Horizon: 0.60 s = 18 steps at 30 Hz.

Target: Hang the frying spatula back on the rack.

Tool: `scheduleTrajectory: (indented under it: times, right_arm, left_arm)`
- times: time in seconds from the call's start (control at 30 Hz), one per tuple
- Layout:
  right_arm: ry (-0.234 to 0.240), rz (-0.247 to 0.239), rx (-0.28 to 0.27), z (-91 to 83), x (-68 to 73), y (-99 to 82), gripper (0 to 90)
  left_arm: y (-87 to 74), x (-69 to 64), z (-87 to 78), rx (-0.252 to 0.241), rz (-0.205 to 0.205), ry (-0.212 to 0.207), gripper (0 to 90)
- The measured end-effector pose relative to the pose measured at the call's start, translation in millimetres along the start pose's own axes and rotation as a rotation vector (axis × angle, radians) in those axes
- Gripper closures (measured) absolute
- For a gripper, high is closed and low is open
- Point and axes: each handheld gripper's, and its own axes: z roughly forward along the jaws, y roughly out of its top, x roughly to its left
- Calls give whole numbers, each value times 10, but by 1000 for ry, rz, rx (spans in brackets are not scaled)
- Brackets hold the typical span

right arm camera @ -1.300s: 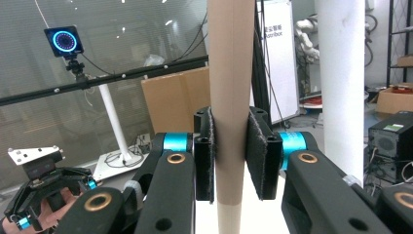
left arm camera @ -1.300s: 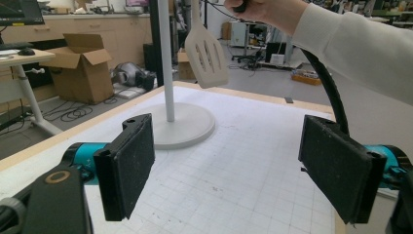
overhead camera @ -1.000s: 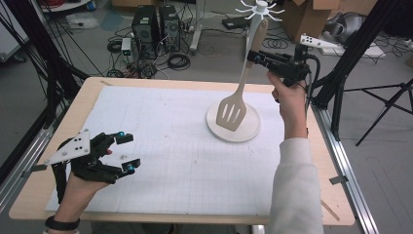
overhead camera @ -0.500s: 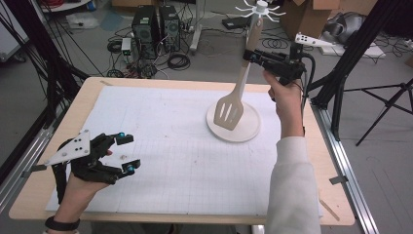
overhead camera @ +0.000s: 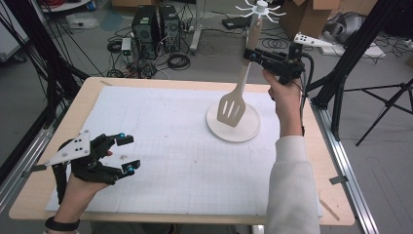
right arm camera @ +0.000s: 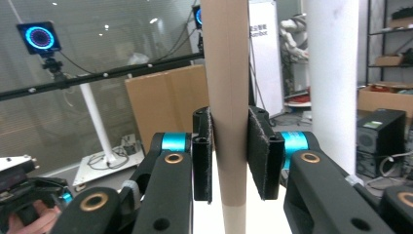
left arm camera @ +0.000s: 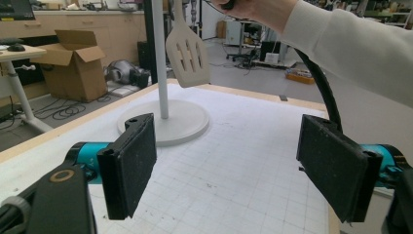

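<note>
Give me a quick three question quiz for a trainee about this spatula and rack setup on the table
1. True or false: the right hand-held gripper is shut on the spatula handle.
2. What is between the pads of the left hand-held gripper? A) the spatula B) nothing C) a cup
3. What rises from the round white base on the table?

Key:
1. True; in the right gripper view both pads press the handle.
2. B; it rests open on the white grid mat.
3. A white pole topped with hooks; the spatula blade hangs above the base.
</note>
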Motion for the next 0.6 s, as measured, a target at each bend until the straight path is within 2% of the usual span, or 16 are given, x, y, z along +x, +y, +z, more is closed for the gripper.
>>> scheduleTrajectory:
  times: [0.13, 0.27, 0.33, 0.37, 0.53, 0.6]
  right_arm:
    - [-31, 8, -1, -7, 11, -3, 680]
    - [-70, 4, 5, -33, 29, -25, 572]
    - [-90, 2, 17, -52, 42, -43, 472]
    - [-102, -7, 23, -66, 44, -54, 450]
    - [-133, -21, 24, -228, 101, -152, 324]
    - [-142, -24, 34, -287, 133, -190, 302]
  left_arm:
    - [-1, 3, -13, -6, -5, 2, 227]
    - [-5, 5, -13, -11, -4, 1, 227]
    - [-9, 5, -13, -12, -1, -2, 226]
    - [-11, 7, -12, -13, 0, -3, 222]
    - [-20, 28, -12, -15, 0, -2, 205]
    - [-28, 38, -8, -11, -1, -1, 201]
